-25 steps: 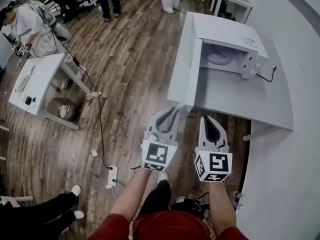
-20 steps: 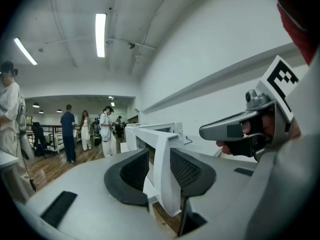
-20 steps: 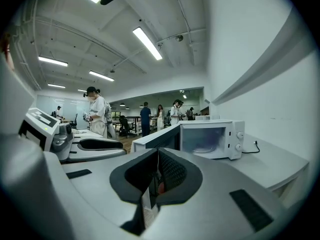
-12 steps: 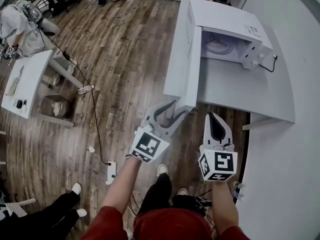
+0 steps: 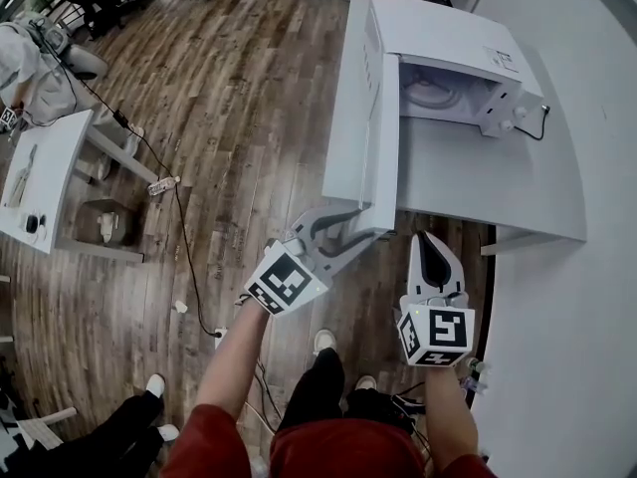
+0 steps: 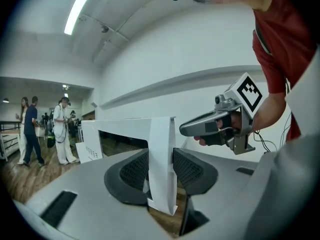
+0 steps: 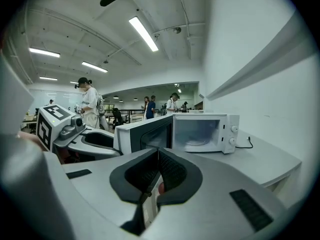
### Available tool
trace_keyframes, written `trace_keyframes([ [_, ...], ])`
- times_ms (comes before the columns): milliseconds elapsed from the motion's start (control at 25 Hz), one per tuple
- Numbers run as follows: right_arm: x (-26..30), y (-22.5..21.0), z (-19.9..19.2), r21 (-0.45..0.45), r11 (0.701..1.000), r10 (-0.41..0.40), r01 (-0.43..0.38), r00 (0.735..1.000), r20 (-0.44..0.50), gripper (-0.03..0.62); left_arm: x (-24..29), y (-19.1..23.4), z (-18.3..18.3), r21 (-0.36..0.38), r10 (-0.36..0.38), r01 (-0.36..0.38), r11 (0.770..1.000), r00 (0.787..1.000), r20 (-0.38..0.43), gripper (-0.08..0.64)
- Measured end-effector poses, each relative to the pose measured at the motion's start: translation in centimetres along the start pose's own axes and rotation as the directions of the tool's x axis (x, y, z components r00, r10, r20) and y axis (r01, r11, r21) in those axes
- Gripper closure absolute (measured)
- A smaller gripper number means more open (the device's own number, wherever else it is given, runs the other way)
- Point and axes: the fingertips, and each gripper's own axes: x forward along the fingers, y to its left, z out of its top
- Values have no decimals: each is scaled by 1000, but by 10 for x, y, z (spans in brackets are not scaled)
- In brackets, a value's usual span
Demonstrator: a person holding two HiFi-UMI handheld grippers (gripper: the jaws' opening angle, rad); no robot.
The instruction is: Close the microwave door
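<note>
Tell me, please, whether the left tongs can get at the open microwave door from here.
Likely yes: the left tongs, whose jaws have just been opening, now straddle the free edge of the microwave door; nothing blocks them.

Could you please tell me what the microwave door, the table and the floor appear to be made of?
Microwave door: probably white painted metal or plastic, smooth, with dark glazed window. Table: matte white, likely laminate. Floor: wood-look planks, visible grain, slight sheen.
</note>
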Motion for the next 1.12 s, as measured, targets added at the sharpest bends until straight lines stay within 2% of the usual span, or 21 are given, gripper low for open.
trace_keyframes([
  [360,-6,-16,5,5,999,-42,42,999,16,564,10,-5,2,-4,-21,21,1000,1000,-7,394],
  [720,-29,-52,6,21,998,-67,66,997,43,565,43,-24,9,-6,24,-24,1000,999,-41,396],
  [1120,-35,-127,5,28,999,-17,15,998,60,565,106,-45,22,-16,127,-129,992,989,-73,400],
])
